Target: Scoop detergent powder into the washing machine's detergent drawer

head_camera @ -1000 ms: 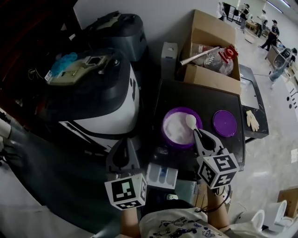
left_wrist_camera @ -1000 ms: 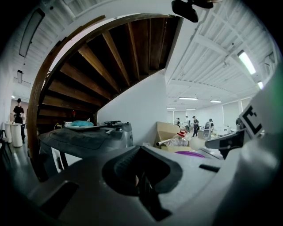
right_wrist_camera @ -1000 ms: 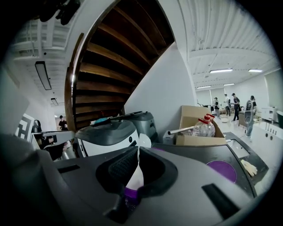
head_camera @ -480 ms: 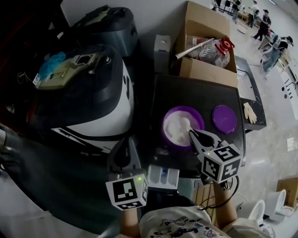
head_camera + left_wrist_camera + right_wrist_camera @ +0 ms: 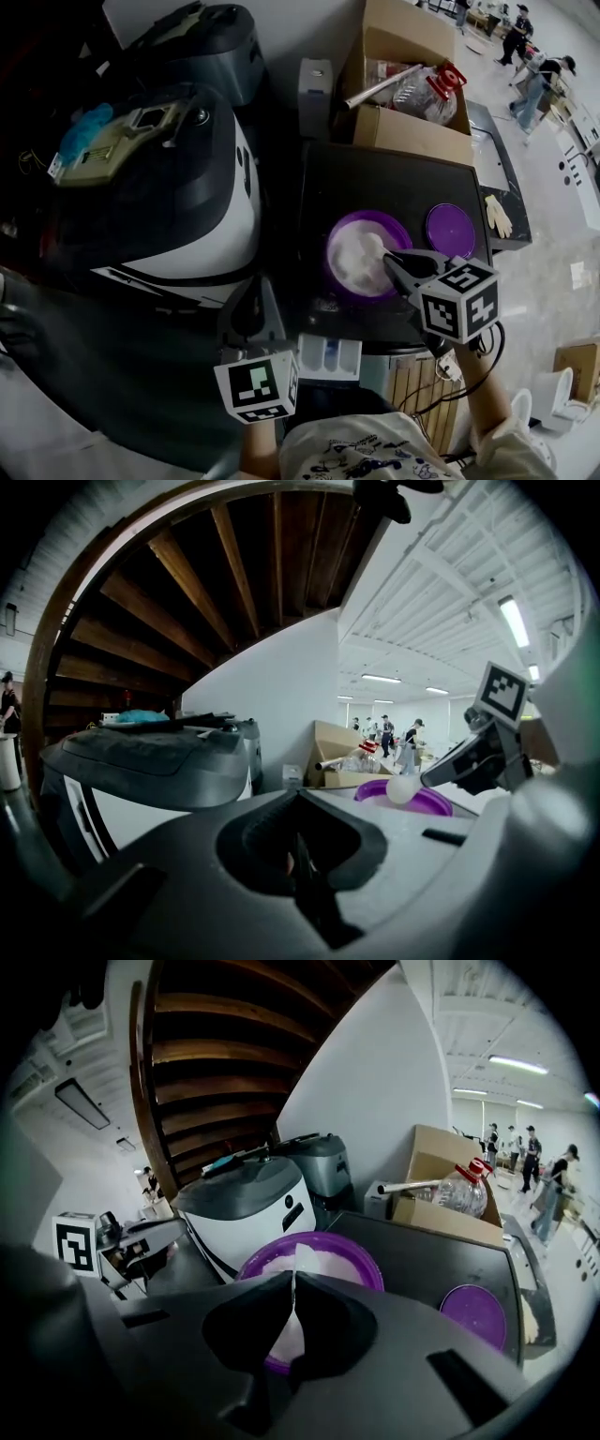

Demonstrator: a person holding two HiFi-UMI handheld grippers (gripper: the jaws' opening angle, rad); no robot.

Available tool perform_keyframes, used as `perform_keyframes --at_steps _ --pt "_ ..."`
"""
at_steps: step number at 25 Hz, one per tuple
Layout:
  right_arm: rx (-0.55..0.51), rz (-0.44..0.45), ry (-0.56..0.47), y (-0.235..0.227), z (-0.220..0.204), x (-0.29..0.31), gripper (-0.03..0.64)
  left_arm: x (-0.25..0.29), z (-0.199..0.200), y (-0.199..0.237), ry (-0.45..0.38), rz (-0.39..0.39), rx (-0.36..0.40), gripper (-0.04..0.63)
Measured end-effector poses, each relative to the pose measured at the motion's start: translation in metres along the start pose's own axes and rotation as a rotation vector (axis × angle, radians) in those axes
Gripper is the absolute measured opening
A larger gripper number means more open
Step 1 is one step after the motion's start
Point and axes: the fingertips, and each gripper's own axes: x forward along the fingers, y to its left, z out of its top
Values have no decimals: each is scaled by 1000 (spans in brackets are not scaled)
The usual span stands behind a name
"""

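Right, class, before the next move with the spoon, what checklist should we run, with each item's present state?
1. White spoon gripped: ok, right gripper shut on its handle.
2. Spoon head at the detergent powder in the purple bowl: ok.
3. Spoon loaded: cannot tell.
4. Detergent drawer open: ok.
5. Left gripper off the spoon's path: ok, shut, empty, left of the drawer.

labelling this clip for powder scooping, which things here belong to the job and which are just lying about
In the job: powder bowl, spoon held in the right gripper, drawer.

Lying about: lid, glove, box, bottle.
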Motion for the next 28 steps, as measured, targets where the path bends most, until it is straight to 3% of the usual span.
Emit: perform_keyframes --at_steps 12,28 --pt "-181 -28 187 -15 -11 18 21 19 -9 -2 30 -54 11 2" --pt "-236 22 292 -12 -15 33 21 30 -16 -3 53 -73 2 2"
